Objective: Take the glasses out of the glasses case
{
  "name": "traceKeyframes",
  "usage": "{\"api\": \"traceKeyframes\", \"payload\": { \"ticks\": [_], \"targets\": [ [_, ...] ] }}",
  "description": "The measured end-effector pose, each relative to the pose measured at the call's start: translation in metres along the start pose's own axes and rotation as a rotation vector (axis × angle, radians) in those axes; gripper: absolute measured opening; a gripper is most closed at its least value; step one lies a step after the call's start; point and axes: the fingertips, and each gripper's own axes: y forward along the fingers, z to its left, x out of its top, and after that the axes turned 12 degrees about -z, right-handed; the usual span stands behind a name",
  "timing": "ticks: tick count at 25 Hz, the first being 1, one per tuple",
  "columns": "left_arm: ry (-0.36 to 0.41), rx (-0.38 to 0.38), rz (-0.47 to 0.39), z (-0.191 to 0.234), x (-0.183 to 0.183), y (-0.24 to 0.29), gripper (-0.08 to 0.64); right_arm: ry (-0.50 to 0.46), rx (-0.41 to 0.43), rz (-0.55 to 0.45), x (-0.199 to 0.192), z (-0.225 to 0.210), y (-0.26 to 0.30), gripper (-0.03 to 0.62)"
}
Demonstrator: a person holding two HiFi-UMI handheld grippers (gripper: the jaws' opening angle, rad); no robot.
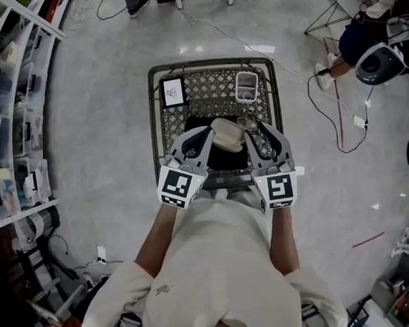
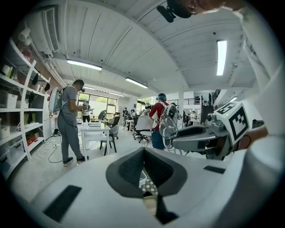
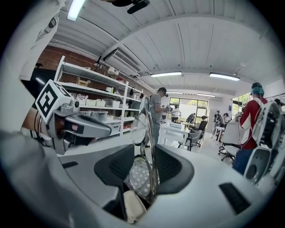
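Head view had both tools over the near end of the black wire-mesh cart point(image 1: 153, 93). In the right gripper view my right gripper point(image 3: 144, 153) was pinching the thin wire-rimmed glasses point(image 3: 143, 129) by the frame, with the lenses upright between the pads. My left gripper point(image 2: 143, 151) looked clamped on an edge of the beige oval glasses case point(image 2: 149, 202), which sat low in its jaws.

Over the cart, the glasses sat just beside and above the case. I couldn't tell if they touched.

My take on doing this bit well:
- Hold the case hand steady.
- Draw the glasses straight away from the opening.
- Squeeze lightly on the rim rather than the lens.
- Don't twist, or a folded arm might snag the case.
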Motion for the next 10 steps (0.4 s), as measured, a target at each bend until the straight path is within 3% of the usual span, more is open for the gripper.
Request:
{"api": "traceKeyframes", "payload": {
  "ticks": [10],
  "targets": [
    [0.014, -0.008, -0.035, 0.0040, 0.0100, -0.0007, 0.009, -0.021, 0.000, -0.008, 0.0111, 0.0082, 0.0009, 0.150]
  ]
}}
